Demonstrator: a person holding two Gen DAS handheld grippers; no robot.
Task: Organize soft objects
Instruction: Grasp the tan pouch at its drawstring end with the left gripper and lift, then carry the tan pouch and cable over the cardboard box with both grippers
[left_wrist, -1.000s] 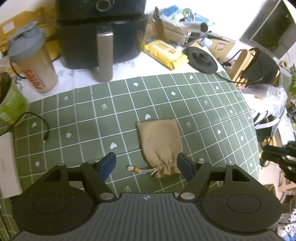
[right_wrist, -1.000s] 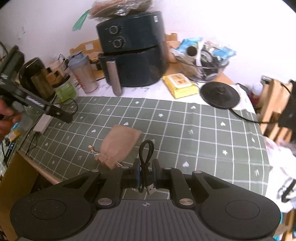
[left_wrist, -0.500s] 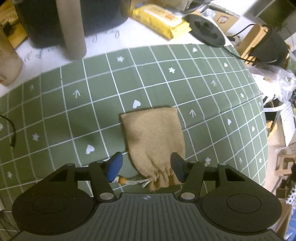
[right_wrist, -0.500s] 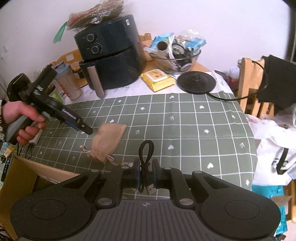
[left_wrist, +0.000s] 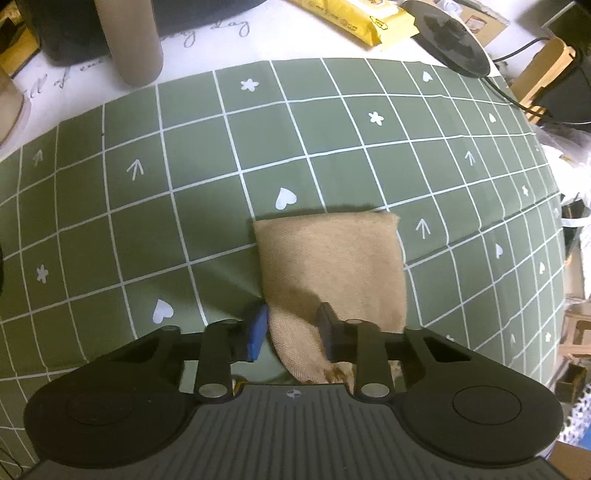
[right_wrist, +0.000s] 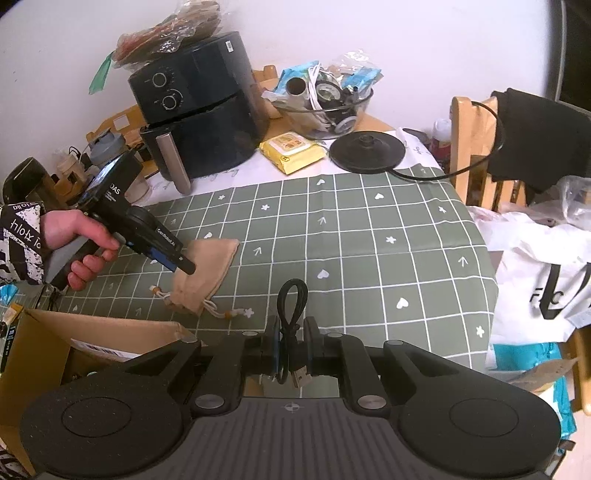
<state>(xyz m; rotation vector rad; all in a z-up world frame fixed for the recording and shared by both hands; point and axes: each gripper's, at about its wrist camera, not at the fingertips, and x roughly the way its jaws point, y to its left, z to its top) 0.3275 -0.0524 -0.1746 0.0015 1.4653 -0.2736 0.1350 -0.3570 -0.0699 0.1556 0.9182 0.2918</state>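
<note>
Two grippers | left (left_wrist: 291, 330) jaws closing on pouch (left_wrist: 332, 258); right (right_wrist: 291, 350) clamps cable (right_wrist: 291, 299)

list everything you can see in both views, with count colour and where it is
pouch: 1, tan, on the green cloth, pinched between the left gripper's closing jaws
cable: 1, black, looped, clamped in the right gripper
tablecloth: 1, green, white grid
air fryer: 1, black, back of the table
wipes pack: 1, yellow, right of the fryer
kettle base: 1, black, right of the wipes
glass bowl: 1, clear, full of clutter, behind the wipes
cardboard box: 1, brown, open, below the table's near left edge
left gripper: 1, black with blue pads
right gripper: 1, black
hand: 1, holding the left gripper
</note>
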